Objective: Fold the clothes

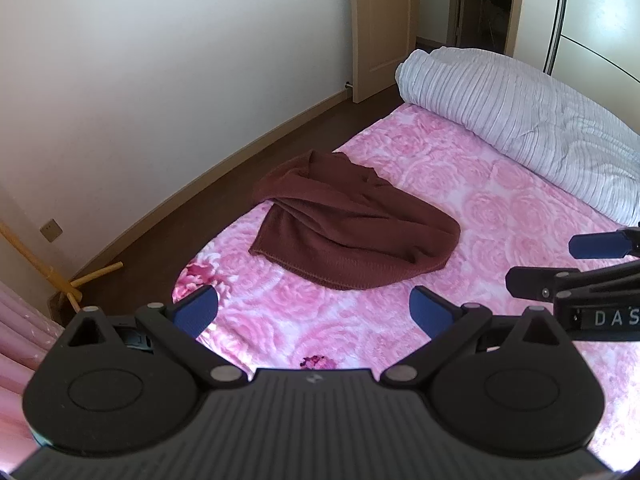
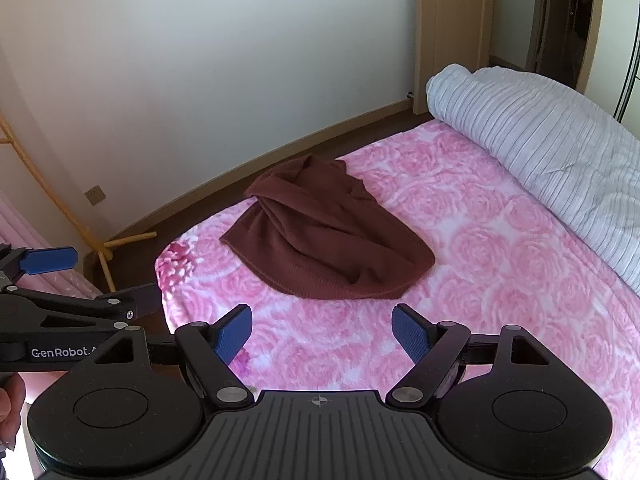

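Both grippers I guide are empty now. My left gripper has its blue pads spread wide over the bed cover, nothing between them, and my right gripper stands the same, released and wide, with only pink fabric under it. They hang side by side, each one showing at the edge of the other's view.

Just ahead of them lies the dark maroon knitted garment, crumpled in a loose heap with twisted folds, near the edge of the bed with the pink rose-pattern cover. Well apart from it, a rolled light grey striped quilt lies along the far side.

I judge the folding is not yet begun; the step is to reach and spread the garment flat. To do it well, I would take the stitched hem on the near side at two separated points, one with each gripper, pinch only one layer, then lift and pull outward gently so the twists open.
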Action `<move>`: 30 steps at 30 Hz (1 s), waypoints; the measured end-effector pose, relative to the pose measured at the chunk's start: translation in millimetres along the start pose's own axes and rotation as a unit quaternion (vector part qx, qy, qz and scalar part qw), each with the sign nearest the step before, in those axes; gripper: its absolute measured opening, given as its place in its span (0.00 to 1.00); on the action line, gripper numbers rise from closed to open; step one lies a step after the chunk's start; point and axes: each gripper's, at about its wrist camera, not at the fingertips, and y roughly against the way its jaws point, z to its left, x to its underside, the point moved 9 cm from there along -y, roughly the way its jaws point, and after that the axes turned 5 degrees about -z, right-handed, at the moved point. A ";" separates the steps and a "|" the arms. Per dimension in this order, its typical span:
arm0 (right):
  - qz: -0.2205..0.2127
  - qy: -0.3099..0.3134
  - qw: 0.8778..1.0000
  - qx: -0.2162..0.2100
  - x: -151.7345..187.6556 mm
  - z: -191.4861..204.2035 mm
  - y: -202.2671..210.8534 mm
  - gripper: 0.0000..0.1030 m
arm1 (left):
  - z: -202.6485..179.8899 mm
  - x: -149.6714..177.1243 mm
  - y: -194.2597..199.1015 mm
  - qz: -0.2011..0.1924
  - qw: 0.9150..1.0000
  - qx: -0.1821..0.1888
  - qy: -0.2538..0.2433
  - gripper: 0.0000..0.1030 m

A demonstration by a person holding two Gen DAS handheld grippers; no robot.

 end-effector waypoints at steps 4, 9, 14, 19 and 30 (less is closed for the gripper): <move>-0.001 0.000 1.000 0.001 -1.2 -1.8 -0.8 0.78 | 1.7 -3.0 -0.9 0.000 1.000 -0.004 0.003 0.98; 0.002 -0.002 1.000 0.000 -3.2 -2.8 -4.3 0.78 | 3.5 -5.0 -1.8 0.002 1.000 -0.006 0.005 0.98; 0.006 -0.003 1.000 -0.003 -3.2 -4.5 -7.5 0.78 | 3.6 -5.2 -4.1 0.007 1.000 -0.008 0.007 0.98; 0.009 -0.003 1.000 -0.006 -2.7 -7.2 -11.4 0.78 | 1.7 -5.0 -6.8 0.011 1.000 -0.010 0.007 0.98; 0.007 -0.020 1.000 -0.005 -1.6 -18.3 -11.8 0.78 | -6.9 -7.8 -7.6 0.016 1.000 -0.014 -0.006 0.98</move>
